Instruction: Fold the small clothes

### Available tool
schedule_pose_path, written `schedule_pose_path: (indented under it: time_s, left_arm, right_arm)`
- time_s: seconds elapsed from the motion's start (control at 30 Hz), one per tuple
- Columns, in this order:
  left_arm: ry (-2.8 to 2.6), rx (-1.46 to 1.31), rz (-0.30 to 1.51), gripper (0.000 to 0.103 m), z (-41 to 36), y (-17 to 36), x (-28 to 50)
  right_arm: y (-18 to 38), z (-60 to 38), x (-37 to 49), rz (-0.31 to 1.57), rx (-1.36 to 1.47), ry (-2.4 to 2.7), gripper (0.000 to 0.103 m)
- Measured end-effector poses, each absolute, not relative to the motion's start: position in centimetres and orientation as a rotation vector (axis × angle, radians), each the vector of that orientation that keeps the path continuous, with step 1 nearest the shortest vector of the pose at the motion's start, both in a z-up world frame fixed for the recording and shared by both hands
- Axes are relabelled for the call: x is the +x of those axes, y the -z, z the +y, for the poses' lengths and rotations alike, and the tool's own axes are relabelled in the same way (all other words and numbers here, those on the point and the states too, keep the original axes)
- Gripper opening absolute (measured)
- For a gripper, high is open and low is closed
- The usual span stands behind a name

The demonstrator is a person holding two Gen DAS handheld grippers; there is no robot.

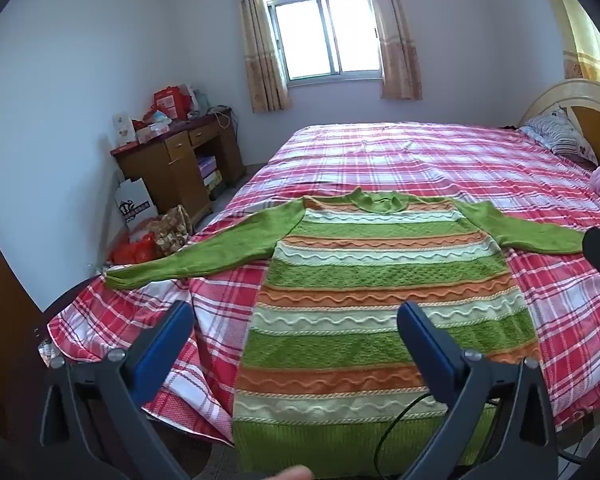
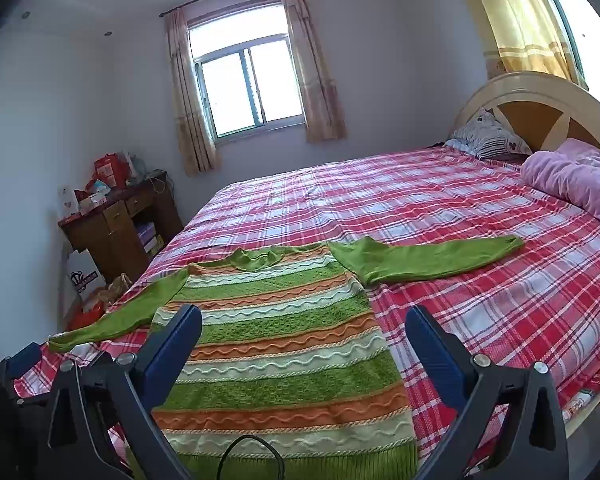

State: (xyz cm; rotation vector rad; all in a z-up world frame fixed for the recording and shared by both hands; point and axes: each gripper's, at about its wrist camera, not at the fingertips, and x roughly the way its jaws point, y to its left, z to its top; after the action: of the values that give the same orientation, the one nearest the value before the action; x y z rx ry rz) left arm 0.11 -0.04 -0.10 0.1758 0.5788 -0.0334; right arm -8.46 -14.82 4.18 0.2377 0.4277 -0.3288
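Observation:
A knitted sweater (image 1: 380,304) (image 2: 284,344) with green, orange and pale wavy stripes lies flat on the bed, collar away from me, hem hanging over the near edge. Its plain green sleeves stretch out to both sides: the left sleeve (image 1: 188,260) reaches the bed's left corner, the right sleeve (image 2: 428,260) lies across the plaid sheet. My left gripper (image 1: 296,320) hovers above the sweater's lower left part, wide open and empty. My right gripper (image 2: 304,328) hangs over the lower body, also wide open with nothing between its blue fingers (image 2: 432,344).
The bed's red plaid sheet (image 2: 480,312) spreads far and right. A pink blanket (image 2: 576,180) and a pillow (image 2: 488,136) lie by the headboard. Left of the bed stand a cluttered wooden desk (image 1: 176,156) and bags (image 1: 152,232) on the floor. A black cable (image 2: 248,452) loops near the hem.

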Motion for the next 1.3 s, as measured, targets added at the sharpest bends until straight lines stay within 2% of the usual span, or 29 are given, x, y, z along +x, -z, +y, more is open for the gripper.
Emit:
schedule_pose_path:
  time_s: [1.3]
  left_arm:
    - [0.069,0.119,0.604,0.103,0.37,0.90,0.22]
  right_arm:
    - [-3.72,-14.67,-8.44,0.442,0.228,0.331,0.102]
